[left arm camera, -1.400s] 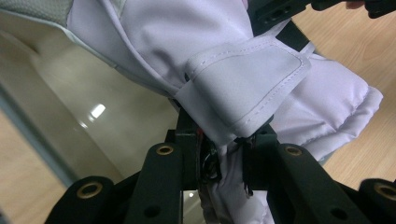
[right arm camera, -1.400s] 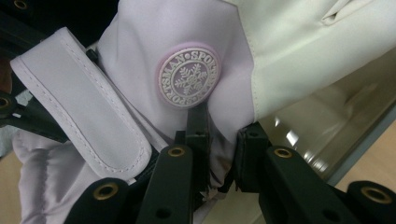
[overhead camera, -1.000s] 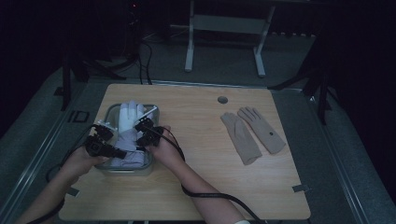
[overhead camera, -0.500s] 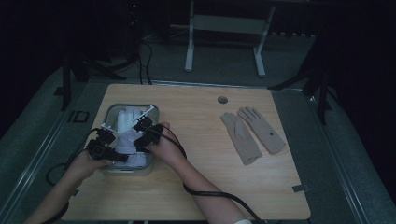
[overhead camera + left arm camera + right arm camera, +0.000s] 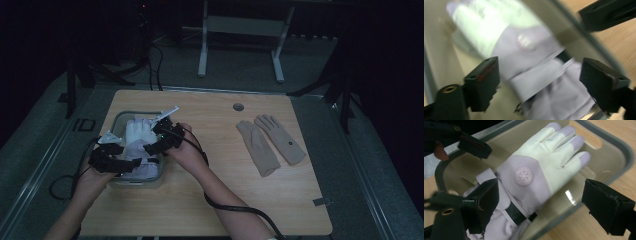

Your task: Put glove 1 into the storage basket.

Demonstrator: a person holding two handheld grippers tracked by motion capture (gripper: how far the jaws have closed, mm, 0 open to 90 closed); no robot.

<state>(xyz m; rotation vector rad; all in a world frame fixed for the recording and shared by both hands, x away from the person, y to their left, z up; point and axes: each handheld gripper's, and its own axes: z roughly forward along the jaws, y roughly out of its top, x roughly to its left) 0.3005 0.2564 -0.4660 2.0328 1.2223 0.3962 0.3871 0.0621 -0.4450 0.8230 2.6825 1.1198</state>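
High view puts both grippers over the grey bin point(image 5: 116, 121) at the left of the counter point(image 5: 220, 200), where a white and lilac glove point(image 5: 137, 135) lies inside. The left gripper point(image 5: 131, 165) hangs at the bin's near side and the right gripper point(image 5: 152, 148) just to its right, over the glove's cuff end.

Both sets of jaws have just been opening. A second ago the grippers sat lower in the bin with the jaws nearly together; now the hands are a little higher and the jaws stand wide with nothing between them. In the right gripper view the glove point(image 5: 541, 170) lies flat on the bin floor, fingers toward the far rim, round badge up, a dark strap across the wrist; the right gripper point(image 5: 541, 207) frames it without touching. The left gripper view is blurred, but the same glove point(image 5: 529, 62) rests below the left gripper point(image 5: 539, 82), whose jaws are apart and clear of the cloth.

That reads as a release: the glove has been set into the bin and let go, so this glove's part of the work looks done.

Two tan gloves point(image 5: 270, 142) lie side by side on the right of the counter, well apart from the bin. If they are meant for the bin as well, the next reach would go right toward them.
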